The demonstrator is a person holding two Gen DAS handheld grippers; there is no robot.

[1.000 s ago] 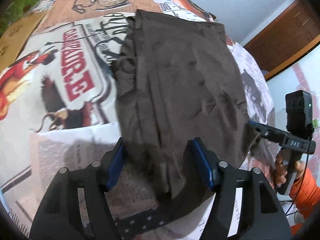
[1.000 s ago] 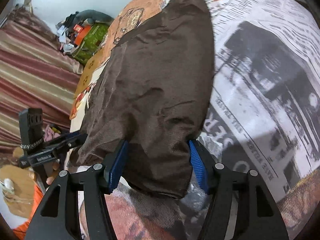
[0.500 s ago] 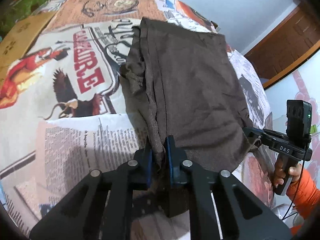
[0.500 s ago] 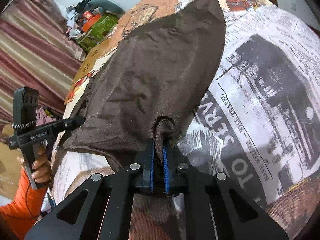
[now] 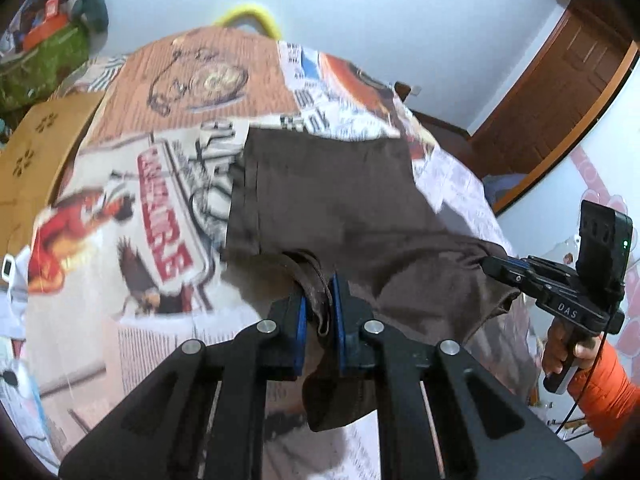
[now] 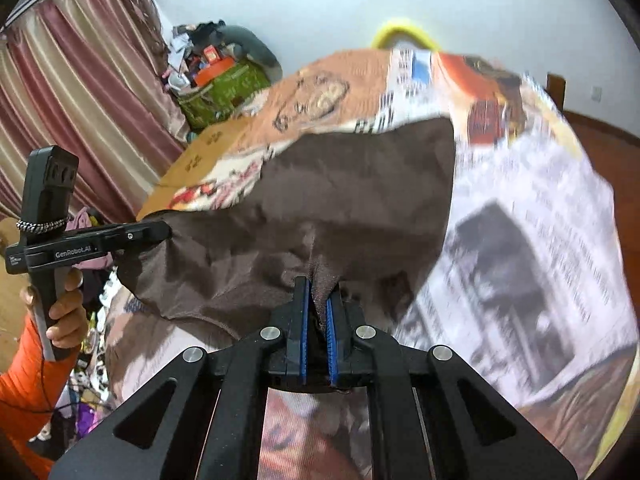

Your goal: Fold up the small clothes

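Note:
A small brown garment (image 5: 332, 200) lies on a newspaper-print tablecloth (image 5: 132, 208); it also shows in the right wrist view (image 6: 352, 192). My left gripper (image 5: 318, 304) is shut on the garment's near left corner and holds it lifted off the cloth. My right gripper (image 6: 317, 300) is shut on the near right corner, also lifted. The near edge hangs slack between the two grippers while the far edge rests on the table. Each gripper shows in the other's view: the right one (image 5: 496, 268) and the left one (image 6: 164, 232).
A cardboard box (image 5: 36, 152) stands left of the table, with a green bag and clutter (image 6: 224, 80) behind it. Striped curtains (image 6: 80, 92) hang at the left. A wooden door (image 5: 560, 100) is at the right. A yellow hoop (image 5: 248, 18) sits behind the table's far edge.
Both grippers closed on the garment's near corners, then lifted them off the table and moved toward the far edge. The near half of the garment now hangs raised.

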